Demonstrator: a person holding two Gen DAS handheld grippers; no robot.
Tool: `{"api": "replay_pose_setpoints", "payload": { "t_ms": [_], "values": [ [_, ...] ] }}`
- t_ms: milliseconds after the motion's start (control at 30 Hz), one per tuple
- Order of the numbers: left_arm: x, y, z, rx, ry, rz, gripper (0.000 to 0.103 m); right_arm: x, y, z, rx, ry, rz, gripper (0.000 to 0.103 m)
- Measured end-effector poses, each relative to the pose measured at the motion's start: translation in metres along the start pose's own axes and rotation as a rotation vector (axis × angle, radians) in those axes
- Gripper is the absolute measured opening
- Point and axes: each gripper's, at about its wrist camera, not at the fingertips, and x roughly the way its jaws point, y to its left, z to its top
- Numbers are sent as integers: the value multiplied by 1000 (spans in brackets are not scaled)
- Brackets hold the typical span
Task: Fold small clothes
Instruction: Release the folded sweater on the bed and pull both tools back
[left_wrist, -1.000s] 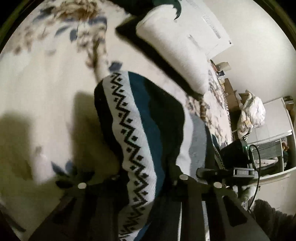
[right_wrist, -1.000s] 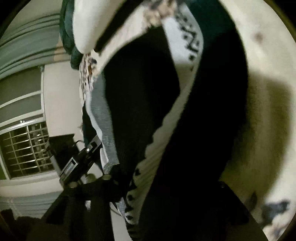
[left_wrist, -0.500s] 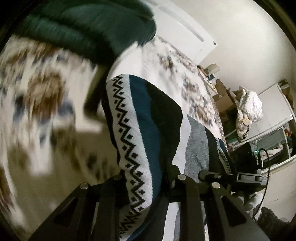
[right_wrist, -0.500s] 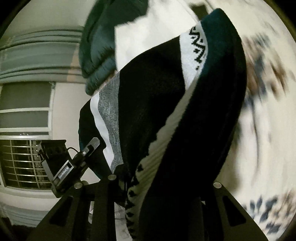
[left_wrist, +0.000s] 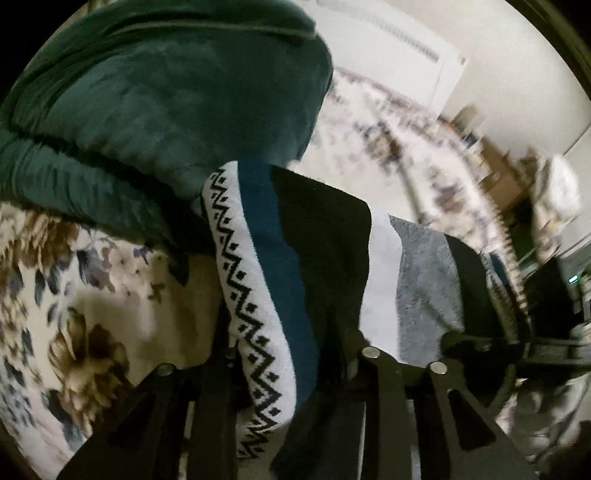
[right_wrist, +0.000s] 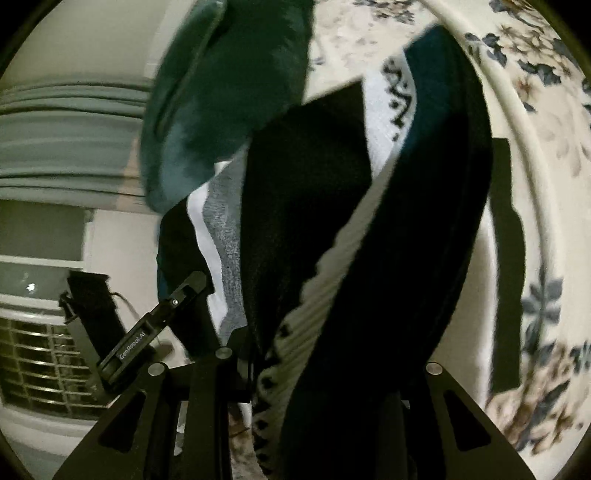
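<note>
A striped knitted garment with a black zigzag band was held up above a floral bedspread, pinched between the fingers of the left gripper and clamped likewise in the right gripper. The cloth was stretched between the two tools. A dark green blanket was seen bunched on the bed just behind it.

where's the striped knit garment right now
The striped knit garment hangs mid-frame in both wrist views, clamped by the left gripper and right gripper, above the floral bedspread.
</note>
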Motion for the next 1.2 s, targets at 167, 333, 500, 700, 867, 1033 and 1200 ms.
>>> {"api": "replay_pose_setpoints", "payload": {
  "t_ms": [167, 333, 500, 700, 867, 1033, 1200],
  "values": [
    [-11, -9, 0, 12, -36, 148, 89, -8, 11, 1, 14, -29, -181, 64],
    [-46, -28, -17, 46, -121, 297, 99, -47, 18, -35, -144, -160, -602, 102],
    [-83, -48, -42, 45, -156, 354, 102, -83, 37, -98, -224, -261, -861, 103],
    [-151, -82, -75, 43, -177, 370, 103, -136, 86, -161, -265, -368, -931, 103],
    [-228, -110, -101, 47, -214, 356, 103, -193, 148, -225, -338, -442, -945, 103],
    [-304, -129, -124, 33, -262, 339, 103, -257, 194, -281, -343, -516, -934, 103],
    [-373, -154, -150, 55, -310, 327, 103, -317, 245, -342, -370, -596, -913, 103]
  ]
}}
